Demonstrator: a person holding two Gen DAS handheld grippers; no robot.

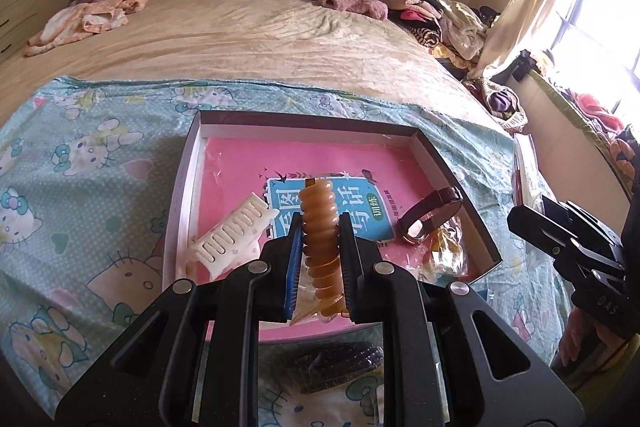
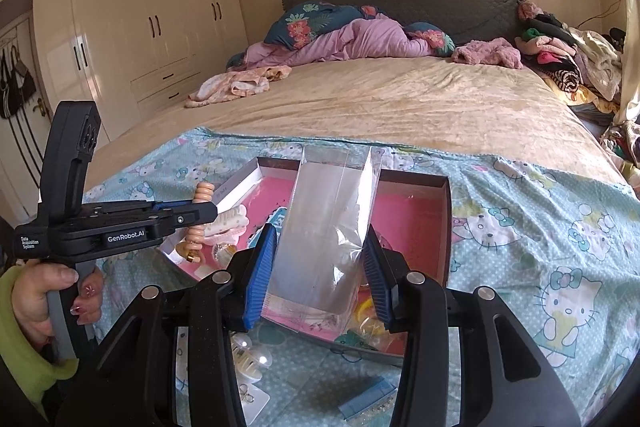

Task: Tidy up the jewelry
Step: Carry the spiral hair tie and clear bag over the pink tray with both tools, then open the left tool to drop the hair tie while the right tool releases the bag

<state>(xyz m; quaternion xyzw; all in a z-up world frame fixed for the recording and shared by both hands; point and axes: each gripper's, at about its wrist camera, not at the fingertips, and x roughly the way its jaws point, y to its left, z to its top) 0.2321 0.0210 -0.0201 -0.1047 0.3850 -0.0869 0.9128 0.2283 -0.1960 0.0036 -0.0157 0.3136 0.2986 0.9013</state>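
Note:
My left gripper (image 1: pixel 320 231) is shut on an amber spiral hair tie (image 1: pixel 320 219), held above a shallow box (image 1: pixel 182 195) lined with a pink booklet. The right wrist view shows that left gripper (image 2: pixel 200 215) at the left, with the hair tie (image 2: pixel 198 223) hanging from its tips. My right gripper (image 2: pixel 322 239) is shut on a clear plastic bag (image 2: pixel 332 223), upright over the same box (image 2: pixel 446 227). Inside the box lie a white hair claw (image 1: pixel 230 237), a brown-strapped watch (image 1: pixel 424 223) and a crinkled clear packet (image 1: pixel 448 251).
The box rests on a cartoon-cat cloth (image 1: pixel 80 187) spread over a beige bed (image 1: pixel 240 35). In front of the box lie a dark hair clip (image 1: pixel 336 363), pearl clips (image 2: pixel 250 355) and a blue card (image 2: pixel 368 399). Clothes pile up at the bed's far right (image 2: pixel 560 59).

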